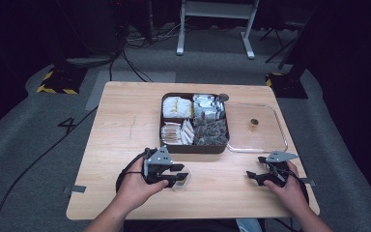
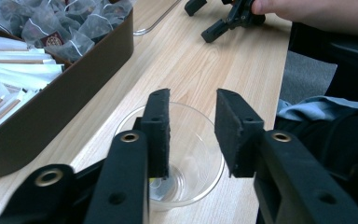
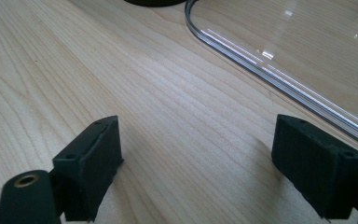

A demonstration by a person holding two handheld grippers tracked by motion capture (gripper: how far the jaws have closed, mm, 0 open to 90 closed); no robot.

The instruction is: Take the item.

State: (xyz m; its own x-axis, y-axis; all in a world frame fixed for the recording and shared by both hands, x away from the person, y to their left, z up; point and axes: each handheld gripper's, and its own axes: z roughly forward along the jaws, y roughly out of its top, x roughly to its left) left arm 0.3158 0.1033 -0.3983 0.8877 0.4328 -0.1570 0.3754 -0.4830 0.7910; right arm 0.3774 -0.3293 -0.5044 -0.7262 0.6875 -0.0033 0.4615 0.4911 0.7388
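Observation:
A clear plastic cup [image 1: 181, 181] [image 2: 191, 158] stands on the wooden table [image 1: 125, 121] near its front edge. My left gripper [image 1: 179, 172] [image 2: 193, 128] hangs right over the cup, its jaws apart, one fingertip dipping inside the rim. The pads press on nothing. Something small lies at the cup's bottom, too unclear to name. My right gripper [image 1: 252, 176] [image 3: 196, 158] [image 2: 203, 21] rests low at the front right, jaws wide and bare wood between them.
A brown compartment box [image 1: 193, 148] [image 2: 65, 98] sits mid-table with pyramid tea bags [image 1: 211, 131] [image 2: 70, 23] and paper sachets [image 1: 176, 107] [image 2: 14, 70]. Its clear lid [image 1: 265, 140] [image 3: 261, 60] lies to its right, just beyond my right gripper.

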